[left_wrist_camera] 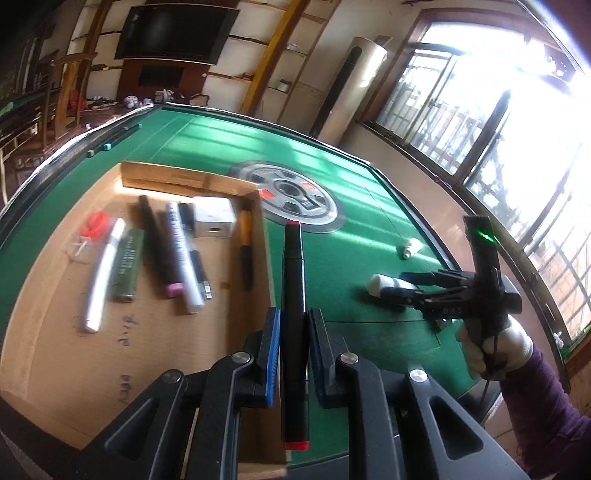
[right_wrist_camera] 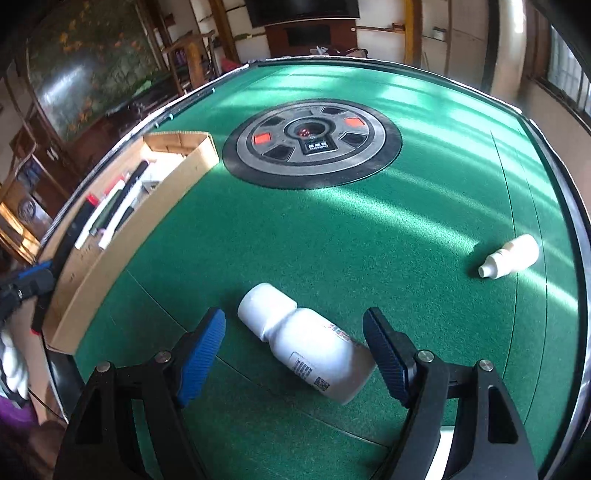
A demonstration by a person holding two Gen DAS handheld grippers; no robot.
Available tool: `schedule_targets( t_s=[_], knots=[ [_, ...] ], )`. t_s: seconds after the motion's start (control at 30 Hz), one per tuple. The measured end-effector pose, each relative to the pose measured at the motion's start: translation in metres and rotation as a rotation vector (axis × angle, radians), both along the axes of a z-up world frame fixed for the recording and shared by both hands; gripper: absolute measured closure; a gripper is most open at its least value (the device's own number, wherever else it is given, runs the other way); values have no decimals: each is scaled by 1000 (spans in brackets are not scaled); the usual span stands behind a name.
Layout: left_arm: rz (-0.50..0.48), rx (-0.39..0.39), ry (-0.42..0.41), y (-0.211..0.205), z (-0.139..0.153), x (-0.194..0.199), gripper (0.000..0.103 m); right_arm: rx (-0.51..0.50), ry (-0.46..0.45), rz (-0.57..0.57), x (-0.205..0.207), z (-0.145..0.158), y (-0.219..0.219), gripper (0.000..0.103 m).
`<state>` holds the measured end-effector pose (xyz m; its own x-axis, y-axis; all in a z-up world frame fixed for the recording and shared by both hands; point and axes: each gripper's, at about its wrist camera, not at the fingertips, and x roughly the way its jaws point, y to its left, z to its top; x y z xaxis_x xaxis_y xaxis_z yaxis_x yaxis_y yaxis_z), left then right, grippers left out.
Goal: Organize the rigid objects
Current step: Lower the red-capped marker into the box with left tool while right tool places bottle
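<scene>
The left gripper clamps a black marker with red ends, held above the near wall of the shallow brown cardboard tray on the green felt counter. In the tray lie pens, a green lighter and a small white box. The right gripper stands wide, its jaws on either side of a large white plastic bottle lying on its side, not touching it. A smaller white bottle lies well apart, towards the counter's edge.

Home living room, television, mahjong table
</scene>
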<state>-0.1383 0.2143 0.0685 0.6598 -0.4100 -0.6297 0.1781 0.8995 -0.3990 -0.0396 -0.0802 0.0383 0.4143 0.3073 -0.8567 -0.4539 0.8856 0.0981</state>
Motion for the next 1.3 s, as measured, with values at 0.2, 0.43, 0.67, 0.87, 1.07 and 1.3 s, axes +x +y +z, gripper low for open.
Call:
schedule_targets(
  t_s=[0.2, 0.43, 0.67, 0.87, 1.07, 1.3],
  knots=[
    [154, 0, 39, 60, -15, -3, 88, -110, -18, 11, -13, -8, 7, 57],
    [229, 34, 107, 85, -33, 1, 88, 69, 47, -97, -9, -8, -10, 70],
    [259, 89, 181, 97, -46, 26, 88, 249, 79, -102, -14, 18, -1, 70],
    [295, 167, 212, 106, -45, 57, 87, 335, 118, -48, -14, 32, 38, 69],
    [330, 87, 158, 111, -34, 36, 57, 376, 166, -20, 0, 33, 90, 69],
    [365, -24, 81, 126, -23, -5, 37, 330, 202, 2, 16, 23, 155, 69]
  ],
)
